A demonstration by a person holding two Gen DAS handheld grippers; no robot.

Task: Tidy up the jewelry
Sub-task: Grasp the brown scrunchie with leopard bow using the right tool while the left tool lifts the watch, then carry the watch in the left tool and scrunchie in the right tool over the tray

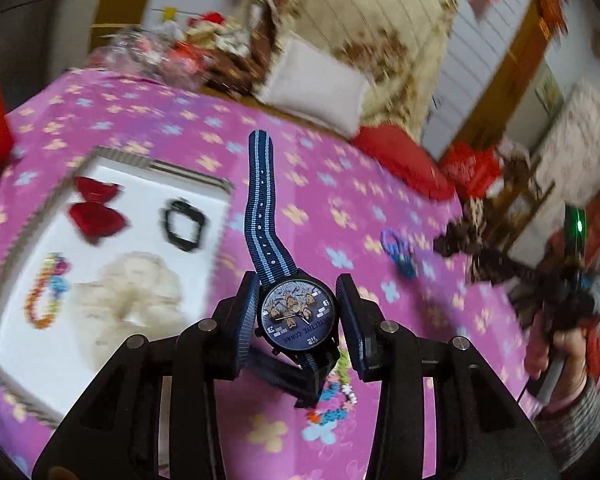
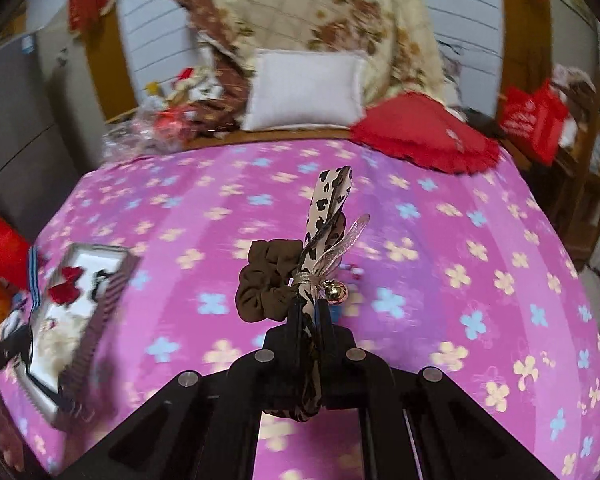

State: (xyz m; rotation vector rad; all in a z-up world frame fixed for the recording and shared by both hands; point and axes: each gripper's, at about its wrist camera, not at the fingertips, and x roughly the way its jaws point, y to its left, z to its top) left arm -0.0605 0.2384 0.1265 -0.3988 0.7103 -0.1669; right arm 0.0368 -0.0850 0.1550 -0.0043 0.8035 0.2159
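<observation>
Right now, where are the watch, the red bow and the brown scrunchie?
watch (image 1: pixel 297 313), left wrist view, on the dial between the gripper fingers.
red bow (image 1: pixel 95 209), left wrist view, on its centre knot, inside the white tray.
brown scrunchie (image 2: pixel 266 282), right wrist view, on its gathered fabric, left of the leopard ribbon.

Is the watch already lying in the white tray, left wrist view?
No, the watch is held between the left gripper's fingers above the pink bedspread, beside the tray rather than in it.

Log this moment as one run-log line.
left gripper: jaws around blue striped-strap wristwatch | right gripper: shut on brown leopard-ribbon scrunchie | white tray: red bow, cream scrunchie
</observation>
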